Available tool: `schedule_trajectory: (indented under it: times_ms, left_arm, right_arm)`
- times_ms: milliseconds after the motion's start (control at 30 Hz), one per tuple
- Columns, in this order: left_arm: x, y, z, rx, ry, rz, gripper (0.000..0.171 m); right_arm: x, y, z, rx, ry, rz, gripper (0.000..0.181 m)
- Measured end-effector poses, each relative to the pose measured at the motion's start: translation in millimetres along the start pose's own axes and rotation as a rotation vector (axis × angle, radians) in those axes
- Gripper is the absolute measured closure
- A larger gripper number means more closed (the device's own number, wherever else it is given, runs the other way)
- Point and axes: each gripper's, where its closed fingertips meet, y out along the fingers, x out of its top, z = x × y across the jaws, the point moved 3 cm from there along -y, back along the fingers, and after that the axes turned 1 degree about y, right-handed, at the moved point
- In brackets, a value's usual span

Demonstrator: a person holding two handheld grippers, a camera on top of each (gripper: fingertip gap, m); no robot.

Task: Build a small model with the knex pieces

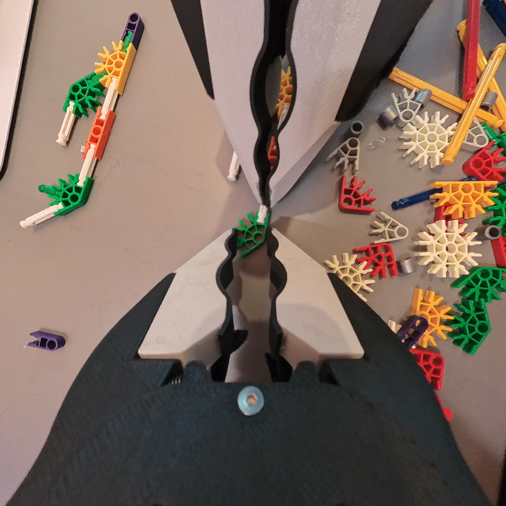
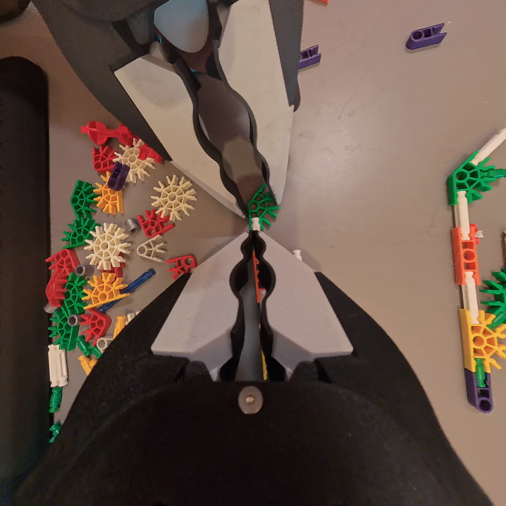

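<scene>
The surface (image 1: 142,273) was a smooth, matte grey-beige sheet that filled nearly all of both views, marked with faint scuffs and thin hairline scratches. Soft, even light fell on it from above and cast only short, blurred shadows. In the left wrist view a pale panel with a dark rounded border (image 1: 11,82) lay along the upper left edge. In the right wrist view a broad black padded strip (image 2: 23,219) ran down the left side, its top corner rounded. No wall, floor or window showed in either view.
</scene>
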Motion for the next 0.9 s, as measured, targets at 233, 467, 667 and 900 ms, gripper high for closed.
schedule_trajectory:
  times_ms: [233, 467, 667, 900]
  left_arm:
    - [-0.8, 0.0, 0.3, -0.002, -0.002, -0.011, 0.154]
    - [-0.9, 0.2, 0.2, -0.003, 0.000, -0.010, 0.153]
    - [-1.2, 0.6, 0.1, 0.004, 0.001, -0.017, 0.153]
    - [-3.6, 1.4, 0.2, 0.011, -0.028, -0.056, 0.151]
  right_arm:
    - [5.0, -2.0, 0.9, -0.009, 0.028, -0.024, 0.181]
    - [0.8, 2.8, -3.2, -0.034, 0.024, 0.006, 0.181]
    - [0.7, 3.9, -2.3, -0.056, -0.001, 0.030, 0.181]
    - [3.0, 7.7, 1.2, -0.112, -0.052, 0.105, 0.181]
